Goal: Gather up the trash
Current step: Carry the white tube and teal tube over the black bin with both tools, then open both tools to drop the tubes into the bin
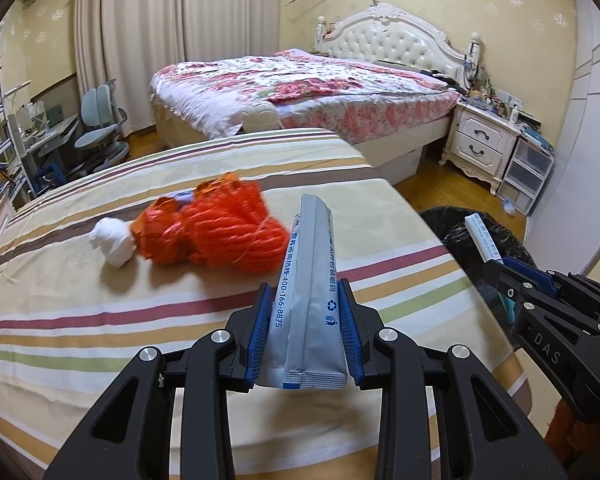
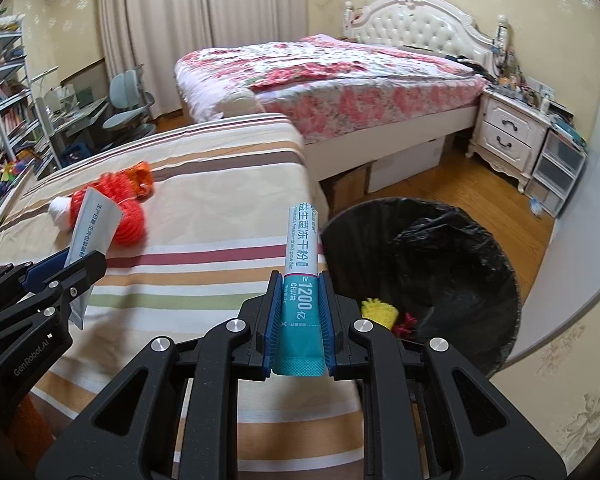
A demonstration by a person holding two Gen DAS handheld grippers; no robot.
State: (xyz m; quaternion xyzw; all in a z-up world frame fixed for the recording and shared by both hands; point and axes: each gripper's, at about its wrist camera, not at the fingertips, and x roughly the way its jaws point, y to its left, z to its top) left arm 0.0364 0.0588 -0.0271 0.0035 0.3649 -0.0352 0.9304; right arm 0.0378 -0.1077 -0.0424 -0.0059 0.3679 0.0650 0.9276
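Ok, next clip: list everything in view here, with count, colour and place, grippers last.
grey sachet: 1, grey, clamped in left gripper
teal sachet: 1, teal and white, clamped in right gripper
orange mesh bundle: 1, orange, on striped table
white wad: 1, white, touching the bundle's left end
trash bin: 1, black liner, on floor right of table; yellow and red scraps inside
striped table: 1, cream with coloured stripes
bed: 1, pink floral
nightstand: 1, white
left gripper: 1, black, blue pads
right gripper: 1, black, blue pads
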